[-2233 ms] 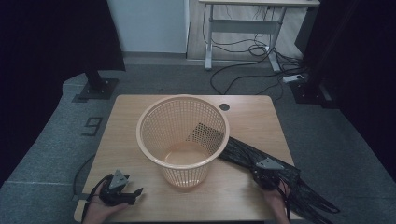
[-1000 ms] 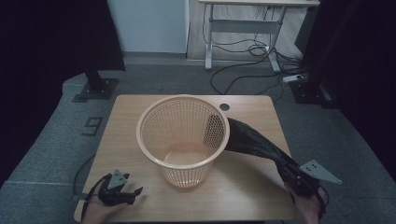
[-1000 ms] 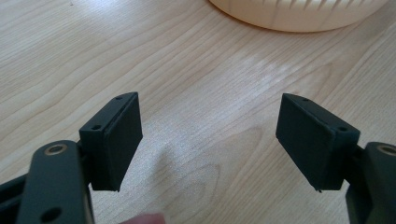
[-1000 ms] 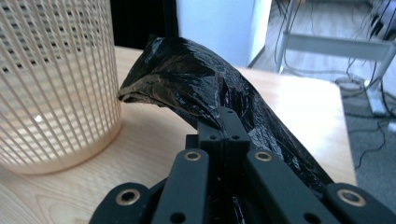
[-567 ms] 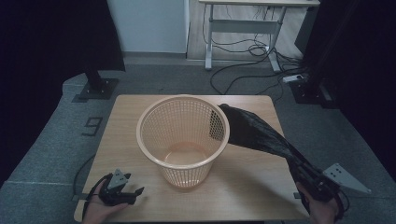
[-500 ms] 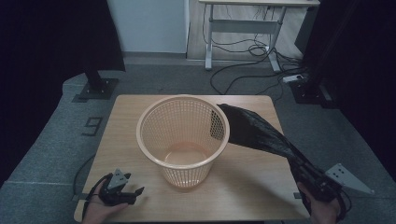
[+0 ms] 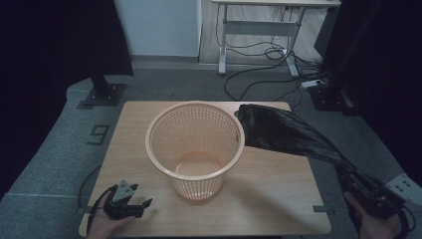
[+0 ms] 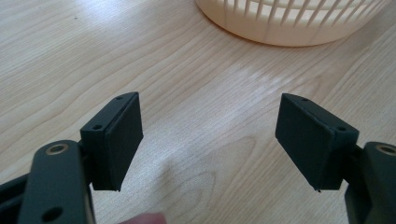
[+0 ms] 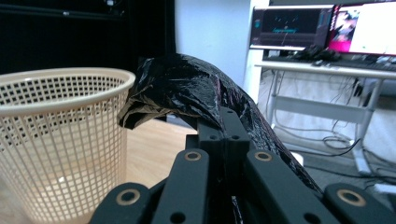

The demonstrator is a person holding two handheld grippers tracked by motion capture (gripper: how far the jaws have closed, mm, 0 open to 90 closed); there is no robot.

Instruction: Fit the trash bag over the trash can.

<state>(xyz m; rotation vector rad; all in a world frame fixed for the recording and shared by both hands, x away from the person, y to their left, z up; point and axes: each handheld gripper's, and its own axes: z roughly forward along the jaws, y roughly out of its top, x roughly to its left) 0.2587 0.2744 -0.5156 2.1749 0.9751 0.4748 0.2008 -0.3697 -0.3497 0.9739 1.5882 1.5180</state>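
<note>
Now a black bag [image 7: 286, 133] is held pinched in the right gripper [image 7: 348, 172], lifted off the table [image 7: 278, 199] beside the basket [image 7: 194, 144]. Lining is judged to be starting; next, the bag's mouth must be opened over the rim. The left gripper [image 8: 208, 140] is spread, empty, resting near the basket's base.

Place: a lab or recording studio set up in an office room.
Walls: black curtains [image 7: 59, 45] hang at both sides, on weighted floor stands [image 7: 103, 93].
Floor: grey carpet [image 7: 164, 79], with loose cables [image 7: 259, 69] and a power strip [image 7: 314, 83].
Furniture: a small wooden tabletop [image 7: 278, 199]; behind it a white height-adjustable desk [image 9: 327, 70].
Screens: lit monitors [image 9: 289, 28] on that desk.
</note>
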